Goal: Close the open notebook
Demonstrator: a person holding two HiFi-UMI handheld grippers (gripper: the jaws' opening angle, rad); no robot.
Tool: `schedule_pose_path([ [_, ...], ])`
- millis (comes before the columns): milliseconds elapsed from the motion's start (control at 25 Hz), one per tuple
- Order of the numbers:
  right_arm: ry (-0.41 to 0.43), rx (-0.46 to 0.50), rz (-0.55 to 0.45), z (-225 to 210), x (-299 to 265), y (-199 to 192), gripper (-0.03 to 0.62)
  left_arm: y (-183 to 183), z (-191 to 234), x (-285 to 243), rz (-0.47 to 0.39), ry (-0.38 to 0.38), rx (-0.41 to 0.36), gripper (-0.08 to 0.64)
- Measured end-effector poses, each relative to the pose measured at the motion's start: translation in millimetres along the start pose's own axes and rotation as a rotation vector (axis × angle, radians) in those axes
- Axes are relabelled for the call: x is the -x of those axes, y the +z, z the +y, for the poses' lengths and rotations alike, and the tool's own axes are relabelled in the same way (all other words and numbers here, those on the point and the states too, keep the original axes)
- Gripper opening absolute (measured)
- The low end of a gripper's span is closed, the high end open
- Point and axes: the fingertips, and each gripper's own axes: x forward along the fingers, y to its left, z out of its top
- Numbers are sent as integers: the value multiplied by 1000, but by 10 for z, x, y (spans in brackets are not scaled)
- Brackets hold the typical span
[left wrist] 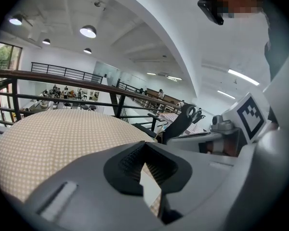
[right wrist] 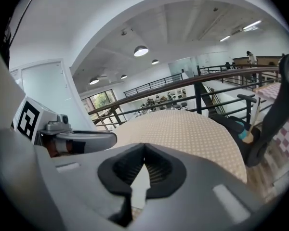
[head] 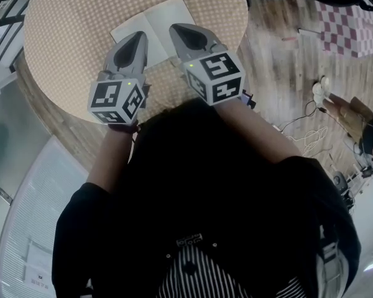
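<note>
**A:** Entry one: where is the notebook lying?

**B:** The notebook [head: 161, 17] is lying open, pages up, on the round dotted tabletop [head: 68, 23], with its spine slanting away from the person.

**A:** Left tongs?

**B:** The left tongs [head: 138, 38] are sitting with their jaws together and nothing between them. They are pointing over the left page.

**A:** Right tongs?

**B:** The right tongs [head: 177, 31] are the same, jaws closed and empty. They are pointing over the right page near the spine (the two tongs are sitting side by side, not touching).

**A:** Is either one touching the paper?

**B:** I cannot tell. White page is showing in the gap below each closed pair of jaws, and that is all either gripper view is giving.
</note>
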Motion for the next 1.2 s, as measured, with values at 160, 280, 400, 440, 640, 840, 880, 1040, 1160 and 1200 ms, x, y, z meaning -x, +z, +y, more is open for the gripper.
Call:
schedule_pose_path([
  [160,-54,-11,31,-339,-82,-151,2,-203,39,-171,40,1,16,3],
  [280,-84,-30,61,-562,-179,-274,2,-354,91,-269,71,3,33,3],
  [400,-93,-38,103,-701,-272,-436,2,-457,88,-372,83,-2,47,3],
  [440,-99,-39,115,-742,-307,-490,2,-485,90,-412,81,-5,54,3],
  [640,-135,-63,184,-940,-468,-782,2,-668,130,-618,85,-10,93,3],
  [840,-147,-56,274,-1044,-583,-1122,2,-839,114,-806,123,-12,89,3],
  [880,-155,-58,294,-1093,-609,-1194,2,-872,116,-847,132,-12,86,3],
  [1040,-171,-75,354,-1274,-712,-1399,2,-1017,160,-984,172,-10,88,3],
  [1160,-180,-86,387,-1391,-760,-1527,3,-1127,195,-1052,197,-5,87,3],
  [1200,-183,-89,400,-1430,-777,-1578,5,-1182,215,-1080,207,-2,88,3],
])
